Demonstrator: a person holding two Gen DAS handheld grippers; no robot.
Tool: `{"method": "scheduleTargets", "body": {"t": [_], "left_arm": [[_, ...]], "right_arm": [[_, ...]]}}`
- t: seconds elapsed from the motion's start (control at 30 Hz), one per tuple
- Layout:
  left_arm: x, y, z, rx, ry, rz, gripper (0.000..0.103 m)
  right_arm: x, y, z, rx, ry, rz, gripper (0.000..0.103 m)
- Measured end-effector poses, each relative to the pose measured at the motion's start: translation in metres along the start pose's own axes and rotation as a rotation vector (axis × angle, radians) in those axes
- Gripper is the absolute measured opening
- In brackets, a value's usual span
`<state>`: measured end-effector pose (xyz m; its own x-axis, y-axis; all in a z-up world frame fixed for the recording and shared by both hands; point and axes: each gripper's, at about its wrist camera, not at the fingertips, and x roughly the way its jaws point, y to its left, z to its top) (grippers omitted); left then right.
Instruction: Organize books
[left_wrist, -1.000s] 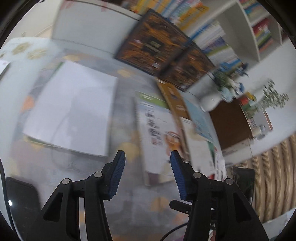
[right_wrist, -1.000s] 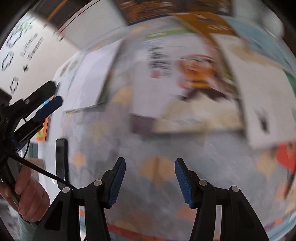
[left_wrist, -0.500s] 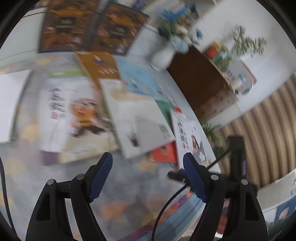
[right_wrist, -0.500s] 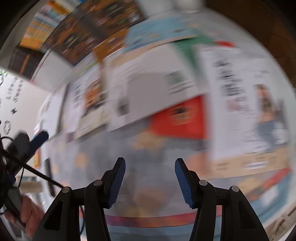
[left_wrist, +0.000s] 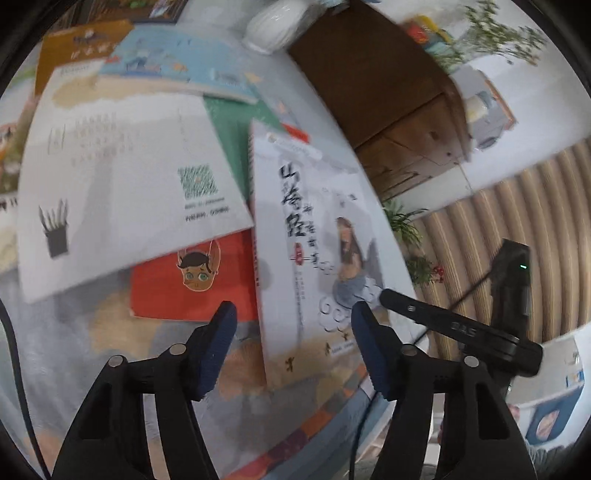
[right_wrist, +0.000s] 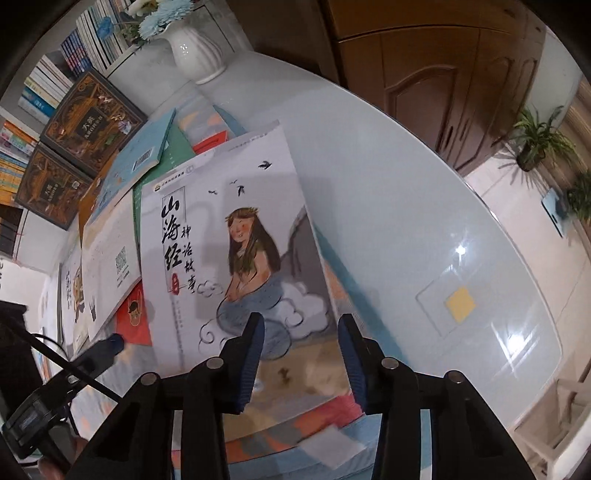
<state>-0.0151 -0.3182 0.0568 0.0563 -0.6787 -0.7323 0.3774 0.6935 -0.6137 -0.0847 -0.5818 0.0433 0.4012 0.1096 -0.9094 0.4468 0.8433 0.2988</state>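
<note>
A loose pile of books lies on the table. A white book with a painted girl (left_wrist: 321, 236) (right_wrist: 236, 236) is on top at the right end. It overlaps a red book (left_wrist: 192, 277) (right_wrist: 135, 317), a white book with a QR code (left_wrist: 122, 184) (right_wrist: 110, 258) and a green book (left_wrist: 232, 125). My left gripper (left_wrist: 291, 314) hovers over the girl book's near left edge, its jaws closing on nothing. My right gripper (right_wrist: 301, 321) hangs above that book's near right corner, also closing, and its pads touch nothing.
A light blue book (right_wrist: 144, 151) and an orange book (left_wrist: 74, 40) lie farther back. Two dark ornate books (right_wrist: 88, 110) lean against a bookshelf (right_wrist: 44, 81). A white vase (right_wrist: 195, 51) stands at the table's far edge, with a wooden cabinet (left_wrist: 388, 92) behind. Bare table (right_wrist: 406, 221) stretches right.
Both grippers swept right across the table, from the white sheet and cartoon book to the pile's right end. The left jaws widened, then narrowed. The right jaws narrowed.
</note>
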Motion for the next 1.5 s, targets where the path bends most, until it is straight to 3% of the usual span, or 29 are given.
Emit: {"method": "scheduleTargets", "body": {"t": [0.3,0.5,0.63,0.73,0.8,0.83,0.87,0.97,1.2,1.3,1.5], "left_arm": [[0.018,-0.003,-0.004,-0.02,0.0,0.029,0.061],[0.02,-0.008,-0.002,-0.03,0.011,0.001,0.062],[-0.007,-0.011,0.001,-0.069,-0.048,-0.202,0.062],[-0.013,-0.01,0.005,-0.105,-0.036,-0.314,0.062],[-0.01,-0.01,0.006,-0.106,-0.042,-0.261,0.06],[-0.01,-0.012,0.005,-0.087,-0.061,-0.205,0.051],[-0.011,-0.014,0.004,-0.068,-0.073,-0.168,0.036],[-0.017,-0.015,0.001,-0.038,-0.091,-0.098,0.012],[-0.03,-0.008,-0.006,-0.038,-0.116,-0.069,0.012],[-0.045,-0.001,-0.01,-0.056,-0.15,-0.076,0.012],[-0.077,0.026,-0.025,-0.11,-0.203,0.0,0.012]], "right_arm": [[0.029,0.01,0.008,-0.107,0.021,-0.042,0.039],[0.026,0.006,0.004,-0.141,0.03,-0.021,0.04],[0.023,0.003,0.001,-0.148,0.035,0.004,0.04],[0.017,0.009,-0.001,-0.174,0.019,0.005,0.04],[0.012,0.016,-0.003,-0.203,0.005,0.006,0.041],[0.009,0.021,-0.004,-0.221,-0.004,0.004,0.042],[0.006,0.026,-0.005,-0.248,-0.014,-0.009,0.042],[0.006,0.035,-0.007,-0.279,-0.022,-0.012,0.043],[0.014,0.048,-0.001,-0.288,-0.002,0.012,0.045],[0.016,0.054,-0.003,-0.277,0.024,0.076,0.045],[0.026,0.108,-0.016,-0.406,0.037,0.117,0.045]]}}
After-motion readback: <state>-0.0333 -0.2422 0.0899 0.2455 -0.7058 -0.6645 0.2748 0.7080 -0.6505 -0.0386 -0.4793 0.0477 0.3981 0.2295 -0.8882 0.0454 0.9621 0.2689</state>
